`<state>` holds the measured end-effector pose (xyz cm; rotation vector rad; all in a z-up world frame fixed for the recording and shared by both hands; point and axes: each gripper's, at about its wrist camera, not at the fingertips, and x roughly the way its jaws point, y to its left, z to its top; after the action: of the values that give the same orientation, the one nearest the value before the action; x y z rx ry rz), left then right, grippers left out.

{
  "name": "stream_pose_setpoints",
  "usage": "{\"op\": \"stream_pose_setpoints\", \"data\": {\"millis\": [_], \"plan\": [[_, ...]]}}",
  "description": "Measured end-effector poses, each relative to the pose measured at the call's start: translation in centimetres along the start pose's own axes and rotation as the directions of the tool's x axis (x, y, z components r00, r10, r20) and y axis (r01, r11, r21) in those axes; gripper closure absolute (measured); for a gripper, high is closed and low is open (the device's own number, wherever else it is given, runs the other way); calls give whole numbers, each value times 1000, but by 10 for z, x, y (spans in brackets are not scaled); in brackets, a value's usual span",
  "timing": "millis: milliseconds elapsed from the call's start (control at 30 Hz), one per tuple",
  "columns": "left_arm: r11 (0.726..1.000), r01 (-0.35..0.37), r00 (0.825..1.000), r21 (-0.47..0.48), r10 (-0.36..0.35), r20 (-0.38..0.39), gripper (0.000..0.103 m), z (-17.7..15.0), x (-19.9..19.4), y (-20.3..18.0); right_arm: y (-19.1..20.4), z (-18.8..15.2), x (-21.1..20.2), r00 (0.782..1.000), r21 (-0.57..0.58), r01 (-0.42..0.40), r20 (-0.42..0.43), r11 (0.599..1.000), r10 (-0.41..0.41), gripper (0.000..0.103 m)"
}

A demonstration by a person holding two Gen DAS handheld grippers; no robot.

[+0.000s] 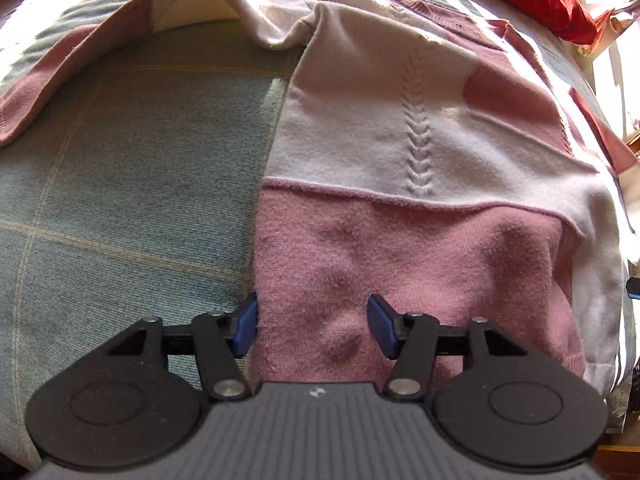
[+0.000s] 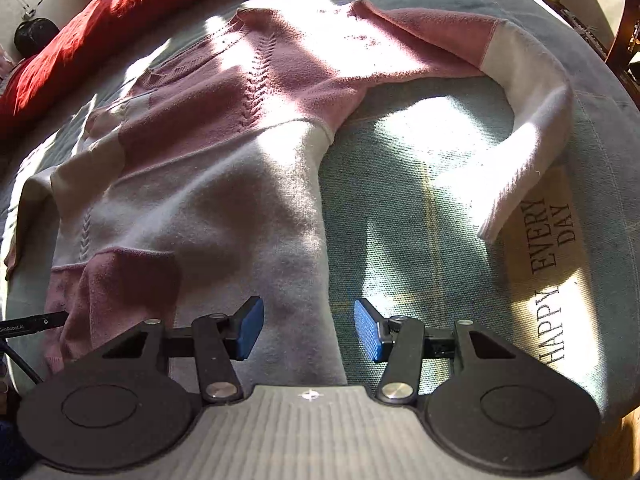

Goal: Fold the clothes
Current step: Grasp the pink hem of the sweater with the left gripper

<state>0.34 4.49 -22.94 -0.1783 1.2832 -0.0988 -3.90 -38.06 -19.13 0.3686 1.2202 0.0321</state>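
Sweater (image 1: 420, 152), pink and white knit, spread flat on green checked blanket (image 1: 132, 168); one sleeve (image 2: 532, 120) curved out beside body, cuff near printed lettering (image 2: 554, 280); red cushion (image 2: 76, 44) beyond collar. Left gripper (image 1: 312, 330) over pink hem corner, blue fingers (image 1: 245, 330) spread, gripping nothing; right gripper (image 2: 308, 330) over white hem edge, fingers (image 2: 370, 330) parted, pinching nothing.
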Motion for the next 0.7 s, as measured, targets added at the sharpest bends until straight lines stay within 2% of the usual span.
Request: {"op": "stream_pose_setpoints", "data": {"millis": [100,133,233,333,433,567,700], "plan": [[1000,0,1000,-4,0,-11,86,0,-4,5,-6,-5,-1,1000,24,-1,-3,1000,1,48],[1000,-1,1000,-5,1,-15,88,0,-6,7,-7,-6,-1,1000,31,-6,1,1000,6,48],[1000,-4,999,0,4,-33,88,-2,-8,12,-11,-5,0,999,55,-31,18,998,30,48],[1000,-5,999,-8,5,-45,88,-2,-5,13,-14,-3,11,994,94,-107,30,990,104,48],[1000,-9,999,-15,8,-52,87,-2,-4,13,-11,0,22,987,131,-157,36,979,154,56],[1000,-8,998,-5,8,-57,87,-2,-4,14,21,9,18,973,62,-226,61,972,222,56],[1000,-17,998,-4,17,-60,87,-1,-3,13,64,18,23,970,-42,-232,59,972,234,52]]}}
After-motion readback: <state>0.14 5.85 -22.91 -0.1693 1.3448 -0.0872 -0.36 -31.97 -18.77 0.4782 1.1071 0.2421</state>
